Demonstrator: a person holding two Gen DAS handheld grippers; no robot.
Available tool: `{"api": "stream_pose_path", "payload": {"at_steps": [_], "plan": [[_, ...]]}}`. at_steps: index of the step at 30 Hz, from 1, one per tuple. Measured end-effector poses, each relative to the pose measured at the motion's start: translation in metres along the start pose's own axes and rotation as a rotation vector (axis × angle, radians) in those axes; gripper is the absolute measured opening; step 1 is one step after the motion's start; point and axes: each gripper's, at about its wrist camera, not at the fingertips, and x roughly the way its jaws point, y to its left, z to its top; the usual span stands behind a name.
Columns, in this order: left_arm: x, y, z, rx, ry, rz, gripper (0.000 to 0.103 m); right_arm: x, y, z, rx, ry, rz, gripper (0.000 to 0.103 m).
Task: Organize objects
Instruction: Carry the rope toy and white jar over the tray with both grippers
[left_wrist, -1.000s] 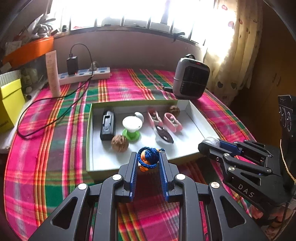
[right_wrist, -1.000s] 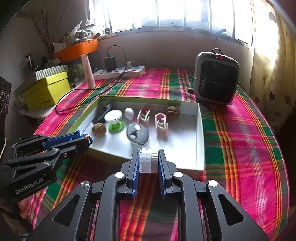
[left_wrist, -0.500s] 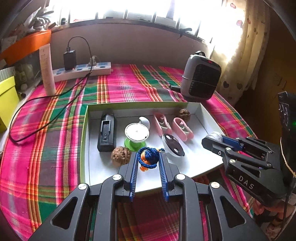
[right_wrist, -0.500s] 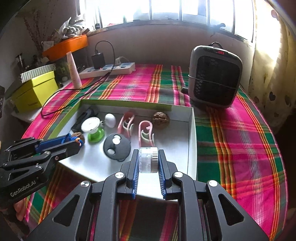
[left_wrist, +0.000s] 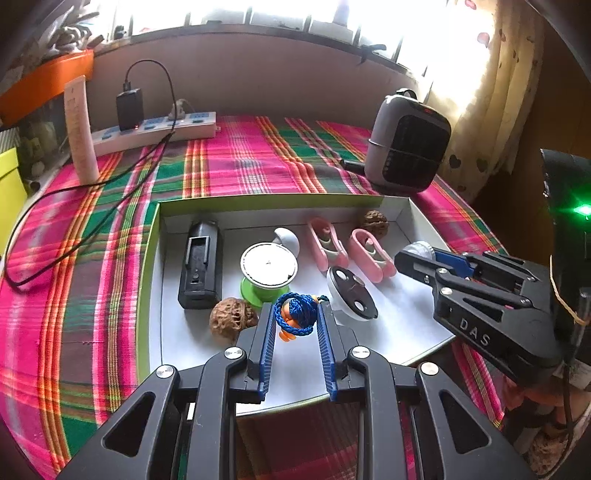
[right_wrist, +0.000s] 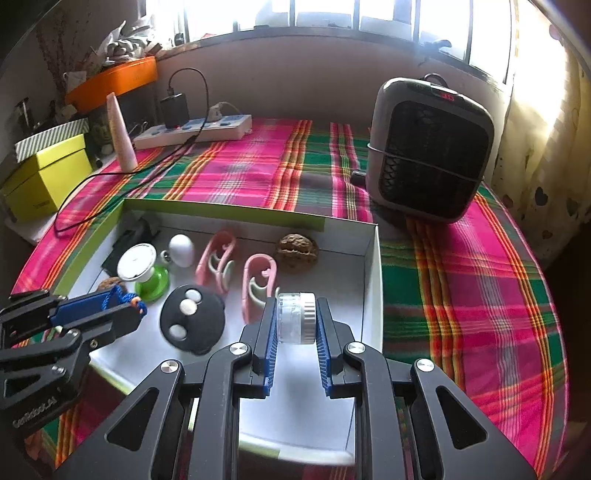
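Both loads hang over the tray's (right_wrist: 371, 280) near edge for dropping in: the left gripper (left_wrist: 295, 317) clamps a blue-corded orange charm (left_wrist: 295, 314), the right gripper (right_wrist: 295, 321) a small clear jar (right_wrist: 295, 317) (white-lidded).

The tray (left_wrist: 400, 212) holds two walnuts (left_wrist: 232, 319), two pink clips (left_wrist: 327, 245), perhaps one black case (left_wrist: 199, 267).

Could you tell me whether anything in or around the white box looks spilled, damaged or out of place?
Nothing stands out. The items in the white box lie apart from one another and look intact. The left gripper holds a blue-corded orange charm and the right gripper a small clear jar, both over the box.
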Motion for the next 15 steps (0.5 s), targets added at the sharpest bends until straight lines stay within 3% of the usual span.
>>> {"api": "stream_pose_path", "payload": {"at_steps": [15], "plan": [[0.011, 0.003, -0.001, -0.009, 0.024, 0.007, 0.021, 0.014, 0.003, 0.009, -0.021, 0.002, 0.016, 0.020]]}}
